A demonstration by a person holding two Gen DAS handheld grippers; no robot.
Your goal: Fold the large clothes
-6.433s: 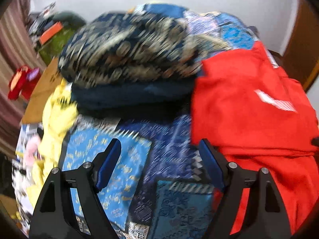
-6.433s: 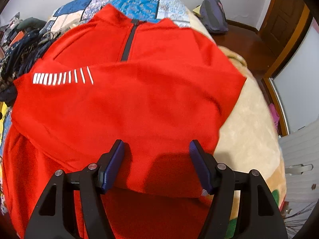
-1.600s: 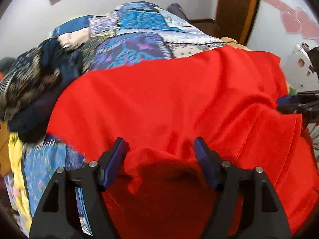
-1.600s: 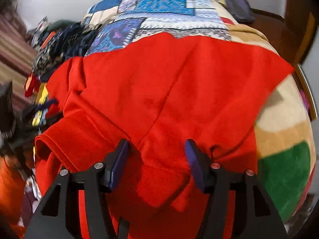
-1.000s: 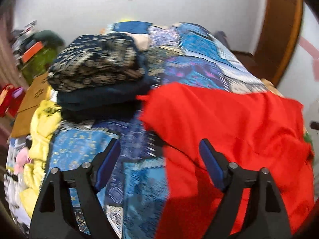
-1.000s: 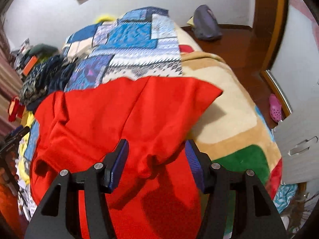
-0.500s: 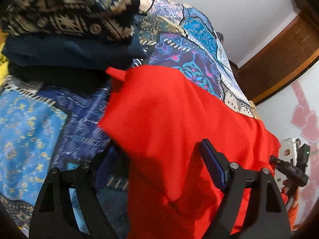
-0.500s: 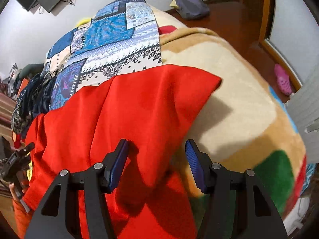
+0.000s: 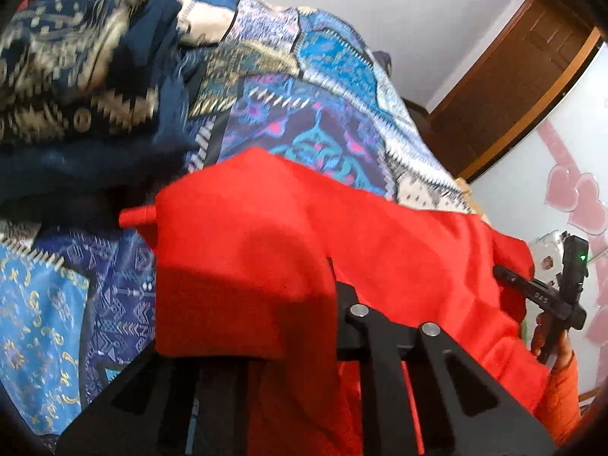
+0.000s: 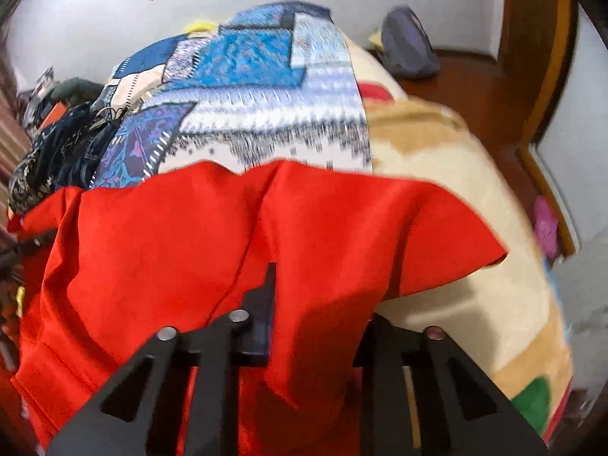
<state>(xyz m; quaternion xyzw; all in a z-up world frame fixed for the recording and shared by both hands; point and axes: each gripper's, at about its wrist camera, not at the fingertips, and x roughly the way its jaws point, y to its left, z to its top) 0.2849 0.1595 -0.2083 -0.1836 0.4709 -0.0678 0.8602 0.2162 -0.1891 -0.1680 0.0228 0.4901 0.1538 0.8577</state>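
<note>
Left wrist view: left gripper [image 9: 304, 300] fingers have just been closing and now pinch a fold of the red garment [image 9: 266, 228], cloth draped over them. Garment lies across the patchwork bedspread [image 9: 323, 114]; stack of dark patterned clothes [image 9: 76, 76] far left. Right gripper [image 9: 547, 296] visible at the garment's right edge.

Right wrist view: right gripper [image 10: 304, 304] fingers have also just been closing, clamped on the red garment [image 10: 171, 247] near its right edge. Beige blanket [image 10: 475, 266] lies to the right, bag [image 10: 410, 49] on the floor far right.

white walls [image 10: 76, 30], wooden door [image 9: 513, 87]
</note>
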